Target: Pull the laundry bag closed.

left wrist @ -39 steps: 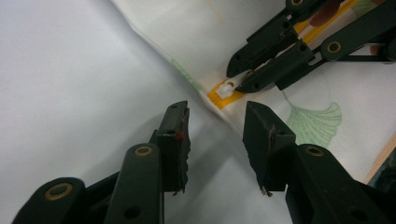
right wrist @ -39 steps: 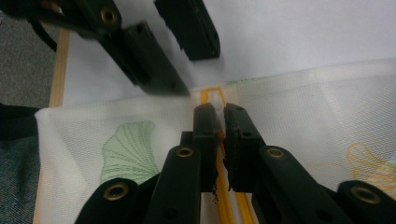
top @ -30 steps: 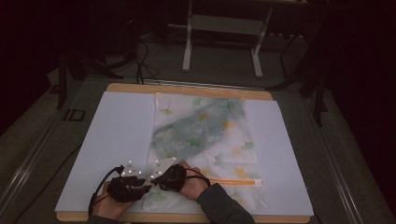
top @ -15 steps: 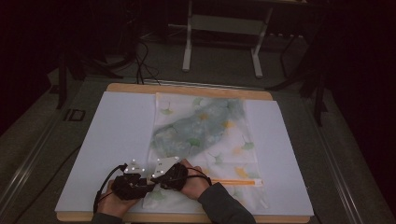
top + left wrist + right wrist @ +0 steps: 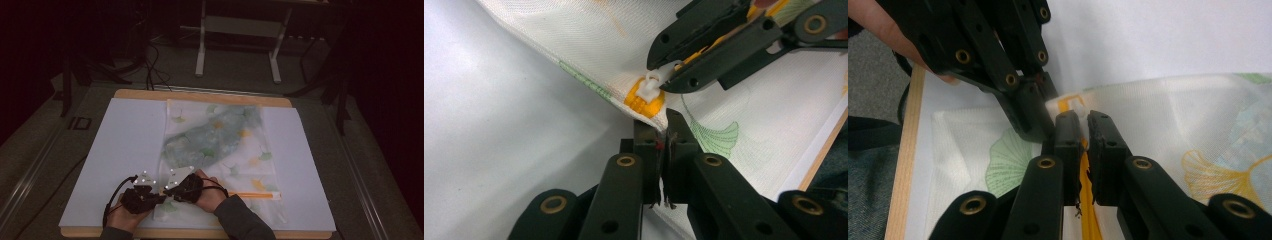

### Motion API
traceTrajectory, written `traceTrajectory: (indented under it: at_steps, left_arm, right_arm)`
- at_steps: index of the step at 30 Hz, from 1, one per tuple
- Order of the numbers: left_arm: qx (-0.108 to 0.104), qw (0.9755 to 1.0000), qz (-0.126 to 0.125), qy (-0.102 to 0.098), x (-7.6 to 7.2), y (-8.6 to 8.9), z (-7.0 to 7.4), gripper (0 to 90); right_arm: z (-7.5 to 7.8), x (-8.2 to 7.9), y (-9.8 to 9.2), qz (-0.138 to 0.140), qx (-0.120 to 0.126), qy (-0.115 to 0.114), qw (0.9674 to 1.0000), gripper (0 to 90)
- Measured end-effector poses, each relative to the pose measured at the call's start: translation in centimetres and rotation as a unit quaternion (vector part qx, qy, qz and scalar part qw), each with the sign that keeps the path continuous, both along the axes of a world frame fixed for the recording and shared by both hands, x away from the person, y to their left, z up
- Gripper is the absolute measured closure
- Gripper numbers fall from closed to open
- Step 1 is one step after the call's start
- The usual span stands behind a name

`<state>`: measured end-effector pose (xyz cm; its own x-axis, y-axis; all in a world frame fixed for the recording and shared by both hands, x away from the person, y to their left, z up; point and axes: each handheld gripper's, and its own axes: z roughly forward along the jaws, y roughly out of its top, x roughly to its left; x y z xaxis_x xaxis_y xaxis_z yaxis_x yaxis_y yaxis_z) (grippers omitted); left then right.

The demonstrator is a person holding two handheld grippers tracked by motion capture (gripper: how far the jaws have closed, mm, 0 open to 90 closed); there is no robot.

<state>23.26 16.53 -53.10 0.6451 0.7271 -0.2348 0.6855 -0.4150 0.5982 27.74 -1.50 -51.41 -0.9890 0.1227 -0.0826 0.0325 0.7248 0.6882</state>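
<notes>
Left claw (image 5: 663, 150): jaws pressed together on a fold of the mesh bag's fabric, just below the orange zipper slider, at the lower centre of the left gripper view.
Right claw (image 5: 1084, 131): jaws nearly closed, only a thin slit between them, clamping the bag's edge along the orange zipper strip; in the left gripper view it enters from the upper right and its tips grip the white pull tab.
Zipper slider (image 5: 644, 101): orange, with a white pull tab (image 5: 651, 83) on top, sitting between the two claws at the centre of that view.
Mesh bag (image 5: 220, 150): white, printed with green and orange ginkgo leaves, lying flat in the middle of the high view with a bluish-green folded item (image 5: 212, 137) showing through it; the near-left corner is lifted off the sheet where the claws hold it.
White sheet (image 5: 125, 145): spread under the bag, covering the table (image 5: 200, 95).
Hands: left hand (image 5: 127, 217) and right hand (image 5: 210, 192), side by side at the lower left of centre, claws touching tip to tip.
</notes>
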Motion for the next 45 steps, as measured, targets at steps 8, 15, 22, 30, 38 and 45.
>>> traceTrajectory:
  at_steps: [8, 15, 22, 30, 38, 45]
  left_arm:
    - [-0.001, 1.0, 0.004, -0.006, -0.2, 0.1, 0.1, 88.0]
    - [-0.001, 1.0, 0.004, -0.006, -0.2, 0.1, 0.1, 88.1]
    - [-0.009, 0.9999, 0.006, -0.01, -0.3, 0.3, 0.1, 88.2]
    - [-0.013, 0.9998, 0.008, -0.01, -0.3, 0.8, 0.2, 88.2]
    - [-0.016, 0.9997, 0.011, -0.014, -0.3, 0.8, 0.2, 88.1]
    - [-0.014, 0.9997, 0.008, -0.018, -0.4, 0.9, 0.3, 88.0]
  right_arm:
    - [-0.4, 0.2, -0.3, 0.001, -0.01, 0.009, 0.9999, 84.8]
    - [-0.9, 0.4, -0.3, 0.001, -0.018, 0.015, 0.9997, 84.8]
    - [-1.3, 0.5, -0.6, 0.0, -0.035, 0.008, 0.9994, 85.0]
    - [-1.7, 0.6, -1.3, -0.006, -0.046, 0.003, 0.9989, 85.1]
    - [-1.5, 0.6, -1.7, -0.008, -0.06, -0.005, 0.9982, 85.2]
    - [-1.4, 0.6, -2.2, -0.014, -0.064, -0.005, 0.9979, 85.2]
